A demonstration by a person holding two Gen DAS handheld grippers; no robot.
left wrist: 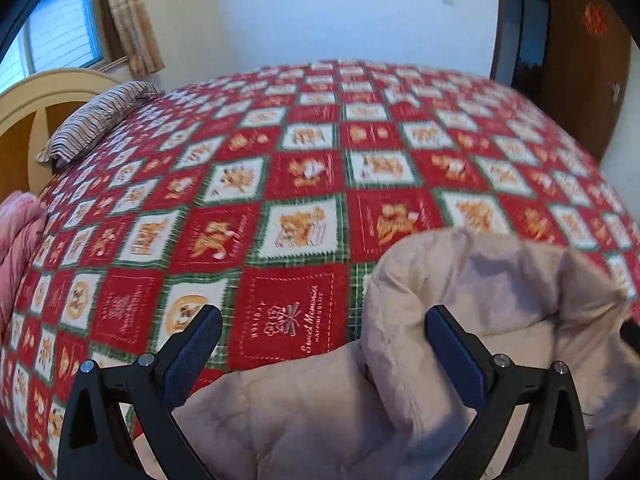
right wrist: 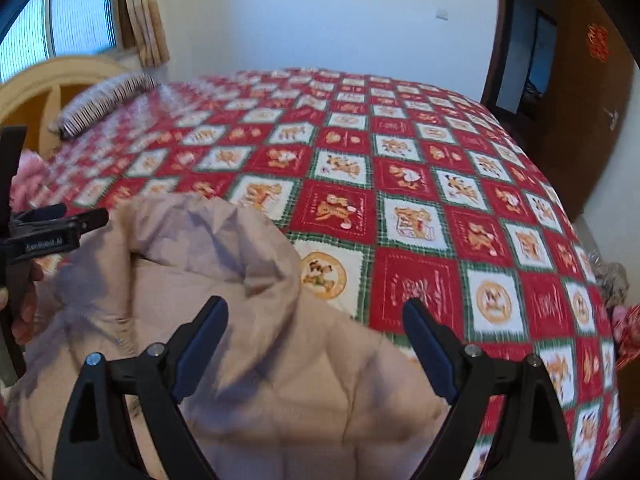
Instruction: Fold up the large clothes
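Note:
A pale beige padded coat (left wrist: 480,320) lies crumpled on the near part of a bed, with a puffy fold standing up at its far edge. My left gripper (left wrist: 324,322) hovers above the coat's left side, jaws wide apart and nothing pinched between them. In the right wrist view the same coat (right wrist: 248,320) fills the lower left. My right gripper (right wrist: 316,306) hangs over it, open, with the fabric below the fingers and not gripped. The left gripper's body and a hand (right wrist: 24,320) show at that view's left edge.
The bed carries a red, white and green checked quilt (left wrist: 280,184) that stretches far and right. A striped pillow (left wrist: 92,120) lies by the wooden headboard (left wrist: 36,100). Pink bedding (left wrist: 16,240) is at the left edge. A brown door (left wrist: 580,60) stands at the far right.

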